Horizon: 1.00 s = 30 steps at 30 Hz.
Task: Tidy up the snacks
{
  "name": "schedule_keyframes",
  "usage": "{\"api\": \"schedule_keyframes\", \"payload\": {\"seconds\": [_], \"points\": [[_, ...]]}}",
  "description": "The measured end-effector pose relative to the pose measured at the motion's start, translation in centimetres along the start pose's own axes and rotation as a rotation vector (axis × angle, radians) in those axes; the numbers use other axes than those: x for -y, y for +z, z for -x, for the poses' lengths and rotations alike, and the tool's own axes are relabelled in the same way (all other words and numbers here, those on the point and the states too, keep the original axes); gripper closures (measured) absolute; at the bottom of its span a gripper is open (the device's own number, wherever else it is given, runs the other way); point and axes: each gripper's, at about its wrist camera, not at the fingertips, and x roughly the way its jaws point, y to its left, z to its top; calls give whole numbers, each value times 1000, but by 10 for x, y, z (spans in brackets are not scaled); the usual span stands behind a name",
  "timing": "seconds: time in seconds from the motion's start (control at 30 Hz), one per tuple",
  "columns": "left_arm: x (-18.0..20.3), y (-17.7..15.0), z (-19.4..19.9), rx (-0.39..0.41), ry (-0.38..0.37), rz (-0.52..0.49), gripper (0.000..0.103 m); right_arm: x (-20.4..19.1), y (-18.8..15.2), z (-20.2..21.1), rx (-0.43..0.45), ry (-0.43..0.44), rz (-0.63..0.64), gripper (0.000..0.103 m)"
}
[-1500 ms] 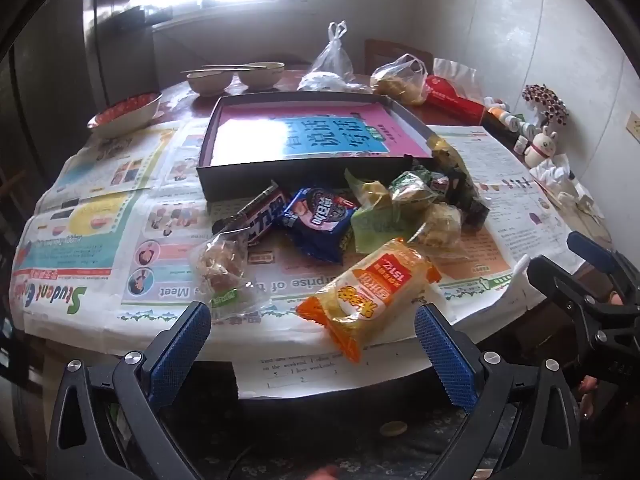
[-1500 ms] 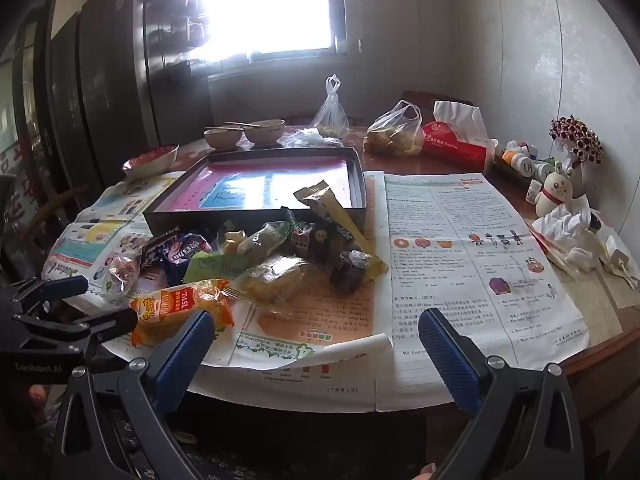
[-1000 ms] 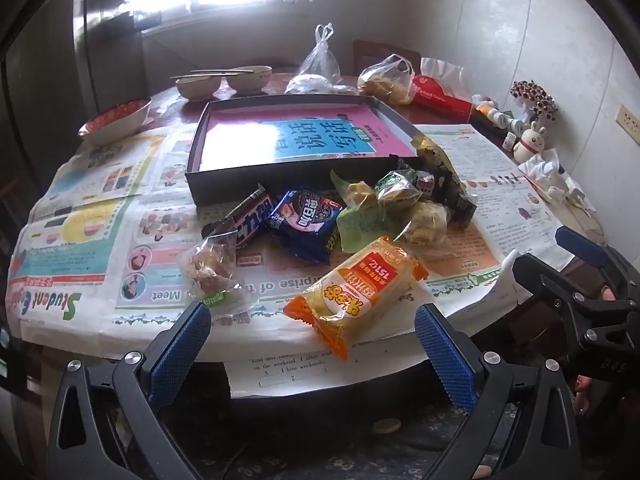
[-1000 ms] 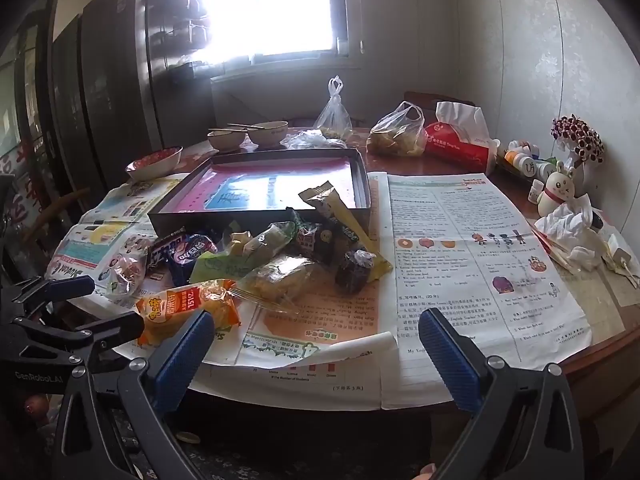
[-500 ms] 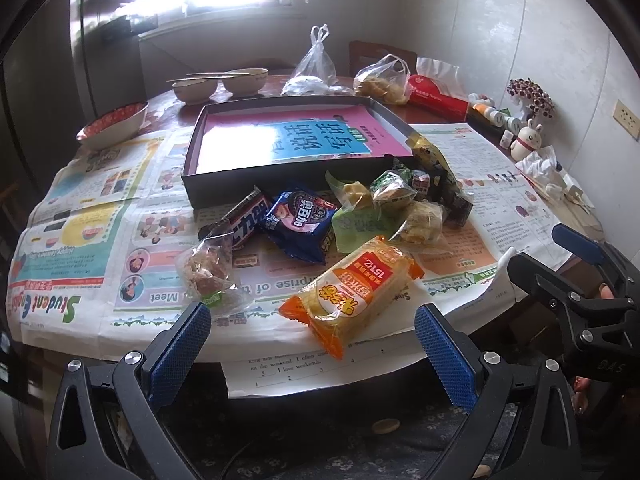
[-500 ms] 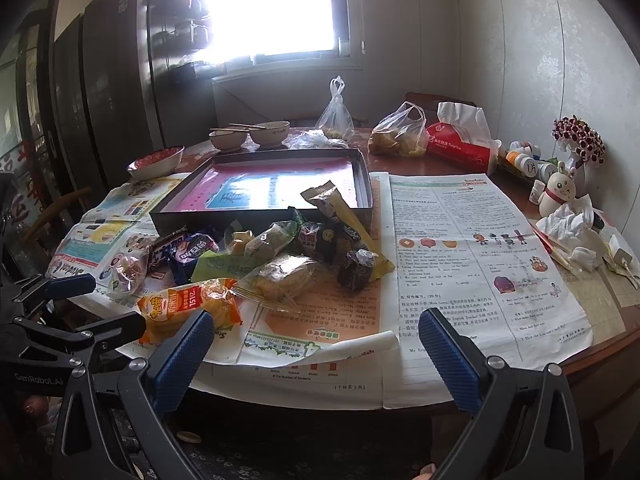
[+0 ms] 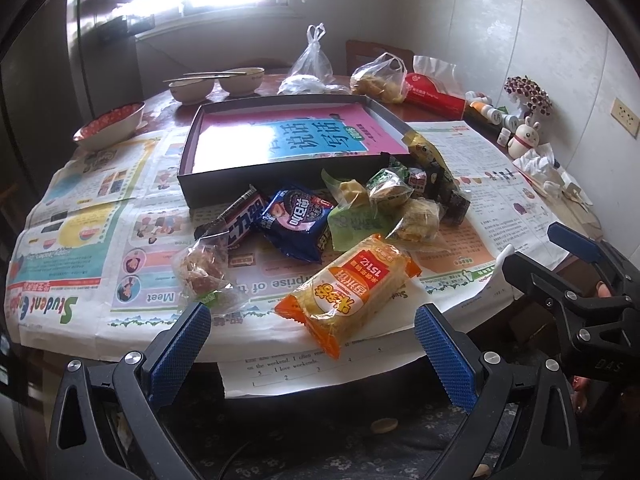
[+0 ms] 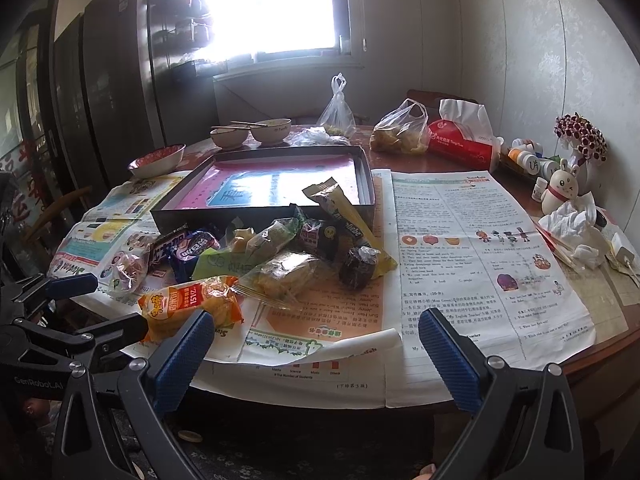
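Both grippers are hovering off the near edge of the table (image 8: 608, 364), each with its blue pads spread wide and gripping nothing. The left gripper (image 7: 312, 340) is facing the orange pack (image 7: 350, 294), which is lying closest to the edge on the newspaper (image 7: 80, 216). The right gripper (image 8: 316, 346) is sitting further right, looking over the paper's printed page.

The snacks are lying in a loose heap just in front of the box (image 7: 280, 182) — none inside it (the box is showing only a pink and blue sheet). In the heap: a clear bag (image 7: 200, 270) at the left, a dark bar (image 7: 236, 220) touching the blue pack (image 7: 298, 220), a green pack (image 7: 356, 220) behind the orange one, a clear-wrapped cake (image 7: 416, 220), and a yellow stick (image 8: 344, 216) leaning up against the box's near right corner.

Beyond the box, bowls (image 7: 216, 84) and plastic bags (image 7: 380, 78) are standing near the far edge.
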Motion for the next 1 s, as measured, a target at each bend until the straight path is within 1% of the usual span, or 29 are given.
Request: {"api": "schedule_keyframes", "payload": {"seconds": [0.63, 1.0], "points": [[3, 0, -3, -7, -21, -10, 1, 0, -2, -3, -10, 9, -7, 0], [2, 2, -4, -15, -57, -16, 1, 4, -1, -7, -18, 14, -19, 0]]}}
